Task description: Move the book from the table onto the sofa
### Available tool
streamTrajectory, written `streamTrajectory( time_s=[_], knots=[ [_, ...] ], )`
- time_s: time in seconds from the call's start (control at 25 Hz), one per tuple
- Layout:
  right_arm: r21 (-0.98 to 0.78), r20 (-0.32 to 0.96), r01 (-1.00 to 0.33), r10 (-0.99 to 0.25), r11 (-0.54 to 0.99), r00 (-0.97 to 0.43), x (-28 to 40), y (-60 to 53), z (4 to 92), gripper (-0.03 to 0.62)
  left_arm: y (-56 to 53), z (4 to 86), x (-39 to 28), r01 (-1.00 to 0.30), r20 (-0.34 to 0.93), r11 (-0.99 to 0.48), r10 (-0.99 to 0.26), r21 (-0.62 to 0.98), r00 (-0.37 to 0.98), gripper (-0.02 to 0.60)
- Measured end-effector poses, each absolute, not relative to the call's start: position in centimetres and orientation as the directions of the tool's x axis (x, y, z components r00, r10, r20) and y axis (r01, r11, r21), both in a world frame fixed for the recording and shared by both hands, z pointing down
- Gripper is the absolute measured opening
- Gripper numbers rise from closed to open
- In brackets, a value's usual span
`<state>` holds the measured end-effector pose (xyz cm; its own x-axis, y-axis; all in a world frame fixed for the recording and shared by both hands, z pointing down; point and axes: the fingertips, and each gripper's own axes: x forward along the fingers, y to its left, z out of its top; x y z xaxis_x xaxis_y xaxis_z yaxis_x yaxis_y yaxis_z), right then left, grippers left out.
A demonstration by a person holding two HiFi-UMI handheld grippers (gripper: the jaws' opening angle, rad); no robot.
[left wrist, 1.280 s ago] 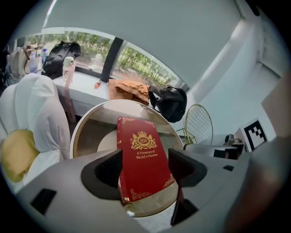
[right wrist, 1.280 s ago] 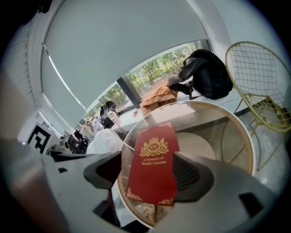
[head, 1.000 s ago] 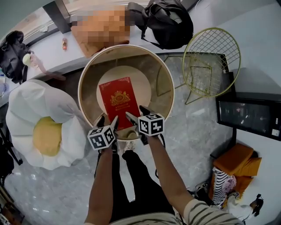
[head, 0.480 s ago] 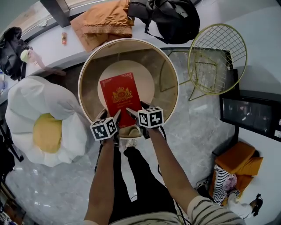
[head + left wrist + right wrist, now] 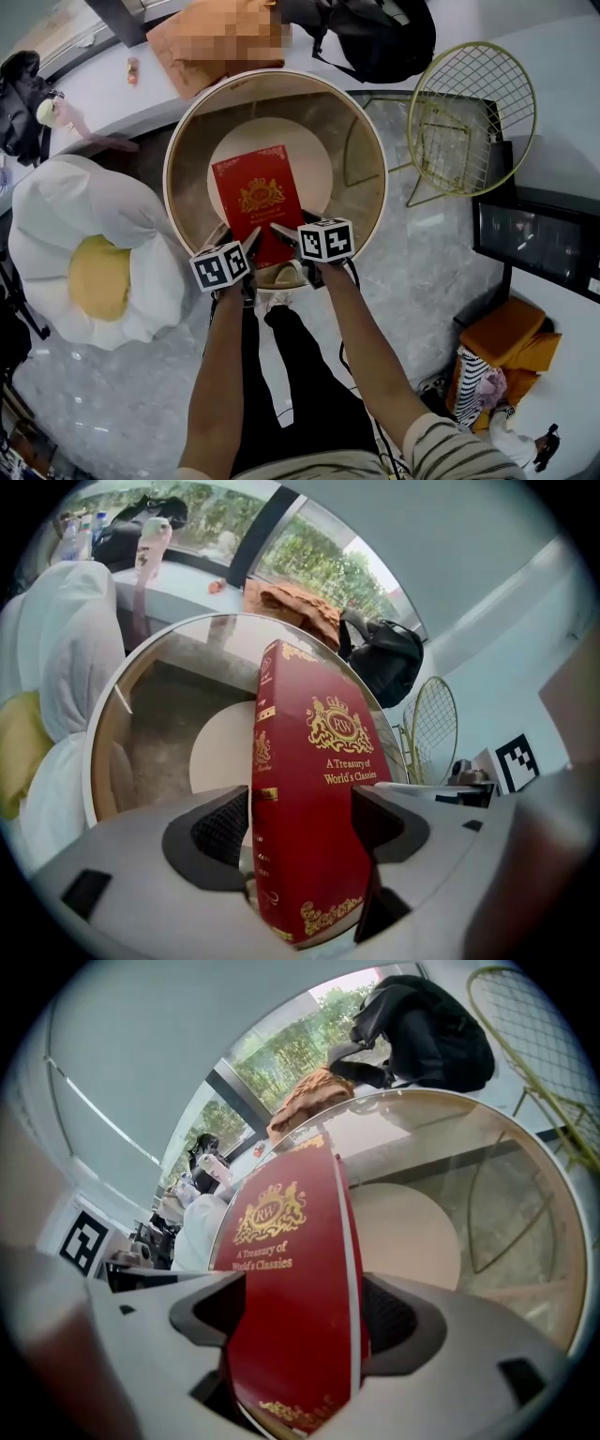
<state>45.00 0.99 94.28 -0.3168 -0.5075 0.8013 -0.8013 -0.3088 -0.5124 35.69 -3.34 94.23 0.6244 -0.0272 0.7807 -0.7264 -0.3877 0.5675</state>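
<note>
L gripper [image 5: 300, 827], R gripper [image 5: 300, 1312] wide round red gilt hardback book [image 5: 259, 192], R just opening, round glass tbl [image 5: 382, 173]

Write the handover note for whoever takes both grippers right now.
Left gripper: open, jaws astride the near edge of the red book, no squeeze visible.
Right gripper: jaws have just been opening; book between them, not gripped.
Book lies flat on the round glass table; egg-shaped sofa stands beside it.
Done: approach. Left: clamp, lift, carry to sofa.
</note>
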Motion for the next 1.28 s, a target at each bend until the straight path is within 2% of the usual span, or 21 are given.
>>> streamTrajectory(
  time_s=[0.48, 1.28],
  knots=[
    [-0.560, 0.777, -0.766, -0.521, -0.316, -0.353, 44.9, 1.1, 95.4, 0.373, -2.5, 95.4, 36.1, -0.689, 0.738, -0.338, 0.025, 0.641, 0.674, 0.331],
    [-0.560, 0.776, -0.757, -0.534, -0.337, -0.336, 43.8, 2.5, 94.9, 0.370, -1.7, 94.7, 35.0, -0.701, 0.773, -0.391, 0.044, 0.597, 0.633, 0.325]
  ],
)
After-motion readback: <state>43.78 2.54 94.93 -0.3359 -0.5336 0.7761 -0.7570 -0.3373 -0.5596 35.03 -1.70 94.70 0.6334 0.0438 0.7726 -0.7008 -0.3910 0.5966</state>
